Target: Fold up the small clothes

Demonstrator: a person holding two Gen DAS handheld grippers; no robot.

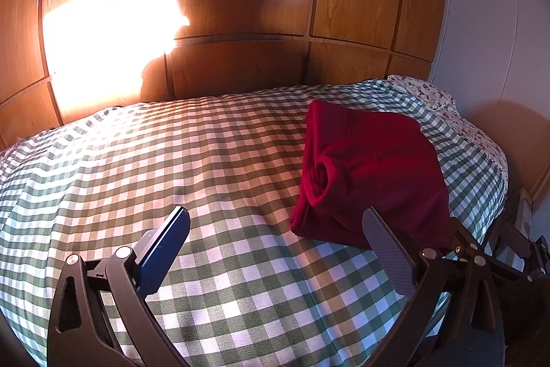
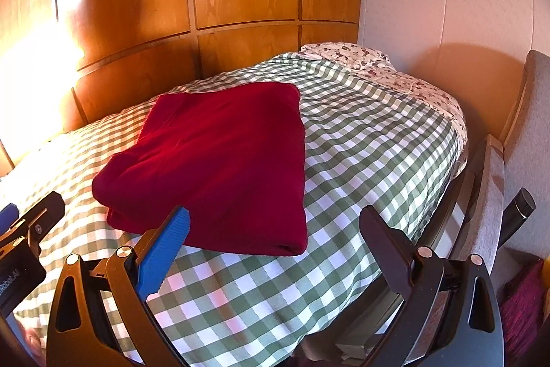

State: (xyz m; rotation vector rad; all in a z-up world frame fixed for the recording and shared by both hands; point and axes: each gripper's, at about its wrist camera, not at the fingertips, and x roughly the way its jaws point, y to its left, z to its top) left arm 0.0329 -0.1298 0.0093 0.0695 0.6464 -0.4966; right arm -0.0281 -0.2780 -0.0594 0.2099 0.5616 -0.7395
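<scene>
A dark red garment (image 1: 371,174) lies folded into a thick rectangle on the green-and-white checked bed cover (image 1: 206,160). It also shows in the right wrist view (image 2: 220,160), filling the middle of the bed. My left gripper (image 1: 275,222) is open and empty, held above the cover just left of the garment's near edge. My right gripper (image 2: 275,222) is open and empty, above the garment's near right corner. The left gripper's body shows at the left edge of the right wrist view (image 2: 31,229).
A wooden panelled wardrobe (image 1: 240,6) stands behind the bed, with bright sunlight and a person's shadow on it. A floral pillow (image 2: 361,57) lies at the bed's far right end. A grey upholstered chair (image 2: 522,143) stands right of the bed.
</scene>
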